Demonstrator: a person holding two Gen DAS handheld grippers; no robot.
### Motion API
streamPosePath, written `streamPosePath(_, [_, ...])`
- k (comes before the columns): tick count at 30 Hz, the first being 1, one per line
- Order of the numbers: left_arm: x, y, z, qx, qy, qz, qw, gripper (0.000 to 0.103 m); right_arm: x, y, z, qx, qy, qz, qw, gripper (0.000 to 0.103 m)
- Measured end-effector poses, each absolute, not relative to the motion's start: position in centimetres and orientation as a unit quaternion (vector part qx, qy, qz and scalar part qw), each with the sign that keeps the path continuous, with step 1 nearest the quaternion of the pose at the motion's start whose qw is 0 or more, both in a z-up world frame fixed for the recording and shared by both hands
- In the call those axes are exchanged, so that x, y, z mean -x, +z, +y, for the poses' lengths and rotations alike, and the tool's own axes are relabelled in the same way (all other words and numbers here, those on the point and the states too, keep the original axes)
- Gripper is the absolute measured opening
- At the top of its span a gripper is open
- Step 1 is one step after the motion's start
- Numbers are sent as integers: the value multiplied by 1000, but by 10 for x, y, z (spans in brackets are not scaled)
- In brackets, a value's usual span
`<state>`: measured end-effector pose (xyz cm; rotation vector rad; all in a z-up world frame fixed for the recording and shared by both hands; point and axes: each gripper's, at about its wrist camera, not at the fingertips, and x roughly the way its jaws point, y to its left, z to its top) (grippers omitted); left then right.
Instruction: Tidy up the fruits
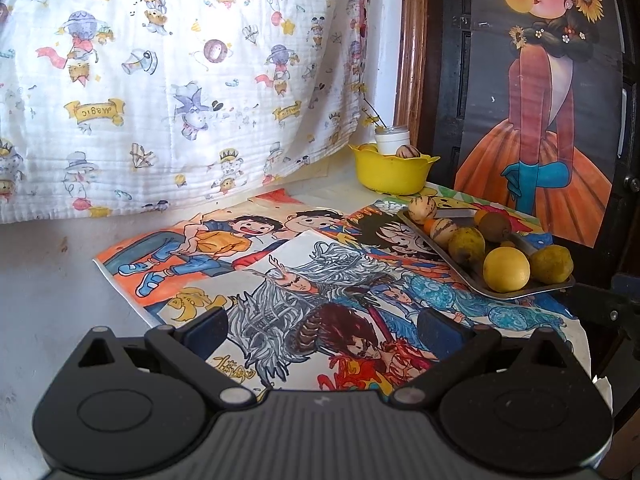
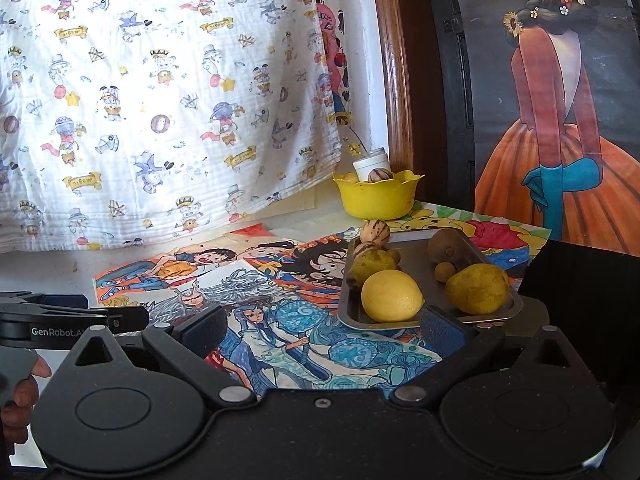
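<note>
Right wrist, right gripper [image 2: 322, 330] spread, low over tray [image 2: 400, 322]

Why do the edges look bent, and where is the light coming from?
Left wrist view: fisheye lens bows the wooden frame and darkens the corners; daylight glows through the printed cloth, washing it out. Right wrist view: same bending, the lemon on the metal tray lit from the cloth side.

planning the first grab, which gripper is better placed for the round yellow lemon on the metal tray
Right, probably. The open right gripper sits just before the round yellow lemon on the metal tray; the open left gripper faces drawings, off to the side.
</note>
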<state>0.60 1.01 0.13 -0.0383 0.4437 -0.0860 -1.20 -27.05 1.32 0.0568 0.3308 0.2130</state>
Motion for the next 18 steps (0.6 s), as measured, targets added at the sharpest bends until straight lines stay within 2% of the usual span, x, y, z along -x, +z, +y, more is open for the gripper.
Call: streamPosePath(18, [-6, 0, 11, 19, -44, 223, 974, 103, 12, 12, -270, -29, 106, 166, 980, 102])
